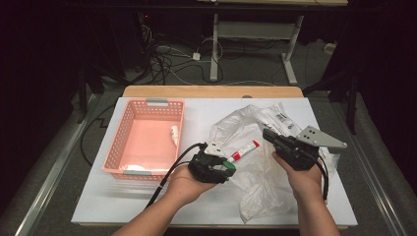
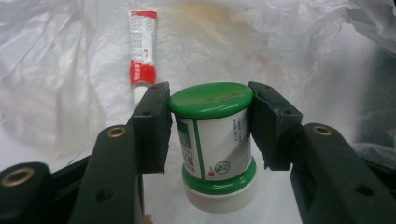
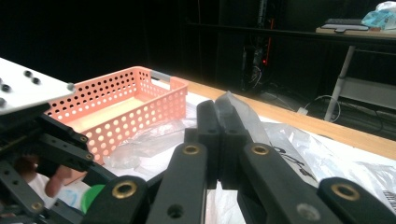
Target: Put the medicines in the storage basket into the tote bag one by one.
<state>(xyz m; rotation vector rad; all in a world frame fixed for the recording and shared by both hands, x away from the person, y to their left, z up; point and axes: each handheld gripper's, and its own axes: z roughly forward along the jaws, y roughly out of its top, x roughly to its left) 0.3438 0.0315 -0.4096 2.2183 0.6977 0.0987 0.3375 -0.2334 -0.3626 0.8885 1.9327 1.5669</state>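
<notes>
Left claw [image 2: 210,128] grasping a small white jar with green lid [image 2: 212,140].
Right gripper view: right claw [image 3: 219,140] clenched on the clear plastic bag [image 3: 243,116]; high view hides this pinch.

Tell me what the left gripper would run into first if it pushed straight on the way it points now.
Probably the red-and-white tube, lying on the clear plastic bag just beyond the green-lidded jar the left gripper holds; depth is hard to judge.
</notes>
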